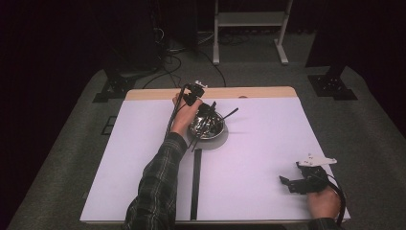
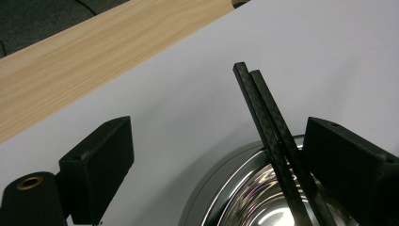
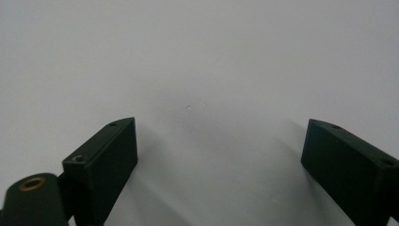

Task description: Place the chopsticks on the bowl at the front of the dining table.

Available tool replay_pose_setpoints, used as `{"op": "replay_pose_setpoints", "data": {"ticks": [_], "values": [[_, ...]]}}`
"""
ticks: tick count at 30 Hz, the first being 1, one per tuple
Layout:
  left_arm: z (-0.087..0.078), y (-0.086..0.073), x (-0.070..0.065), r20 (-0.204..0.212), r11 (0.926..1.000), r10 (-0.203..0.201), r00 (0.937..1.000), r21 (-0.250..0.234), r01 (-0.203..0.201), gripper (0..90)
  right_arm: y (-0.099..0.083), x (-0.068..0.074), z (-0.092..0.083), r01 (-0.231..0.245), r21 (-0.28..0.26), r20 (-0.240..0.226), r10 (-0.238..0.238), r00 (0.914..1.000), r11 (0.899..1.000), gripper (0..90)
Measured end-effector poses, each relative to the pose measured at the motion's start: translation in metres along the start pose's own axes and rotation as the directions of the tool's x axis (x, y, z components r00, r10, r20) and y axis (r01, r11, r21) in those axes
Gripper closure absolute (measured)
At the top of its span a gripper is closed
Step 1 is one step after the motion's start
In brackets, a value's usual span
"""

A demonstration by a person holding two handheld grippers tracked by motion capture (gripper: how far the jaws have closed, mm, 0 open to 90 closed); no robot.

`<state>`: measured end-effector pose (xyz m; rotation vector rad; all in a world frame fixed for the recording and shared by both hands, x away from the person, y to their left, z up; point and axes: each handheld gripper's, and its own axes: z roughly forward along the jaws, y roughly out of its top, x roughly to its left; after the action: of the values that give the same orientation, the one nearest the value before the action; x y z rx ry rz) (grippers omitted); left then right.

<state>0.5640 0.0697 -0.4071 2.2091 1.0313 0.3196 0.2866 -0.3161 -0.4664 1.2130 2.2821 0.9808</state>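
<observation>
While chopsticks (image 2: 275, 136) lean in bowl (image 2: 235, 197), black strip (image 1: 196, 184) nearby

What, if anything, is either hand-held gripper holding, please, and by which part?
Nothing: the left hand-held gripper is open around the chopsticks in the bowl; the right hand-held gripper is open.

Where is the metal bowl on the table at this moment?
In the high view, the metal bowl sits left of centre toward the far edge of the white mat, under the left gripper, with black chopsticks leaning in it.

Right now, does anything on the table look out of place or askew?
Nothing spilled or damaged. Two black sticks lean out over the metal bowl's rim beside the open left gripper.
</observation>
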Motion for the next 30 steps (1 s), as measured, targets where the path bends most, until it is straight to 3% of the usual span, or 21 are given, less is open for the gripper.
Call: {"op": "replay_pose_setpoints", "data": {"ticks": [21,30], "values": [[-0.015,-0.016,0.022,-0.021,0.9993,-0.037,0.9991,-0.009,0.037,9.2,0.000,0.000,0.000,0.001,0.001,0.001,-0.001,1.0000,1.000,9.5],[-0.029,-0.020,0.024,-0.016,0.9992,-0.027,0.9995,-0.029,0.027,9.3,0.000,0.000,0.000,0.001,0.001,0.001,-0.001,1.0000,1.000,9.4]]}}
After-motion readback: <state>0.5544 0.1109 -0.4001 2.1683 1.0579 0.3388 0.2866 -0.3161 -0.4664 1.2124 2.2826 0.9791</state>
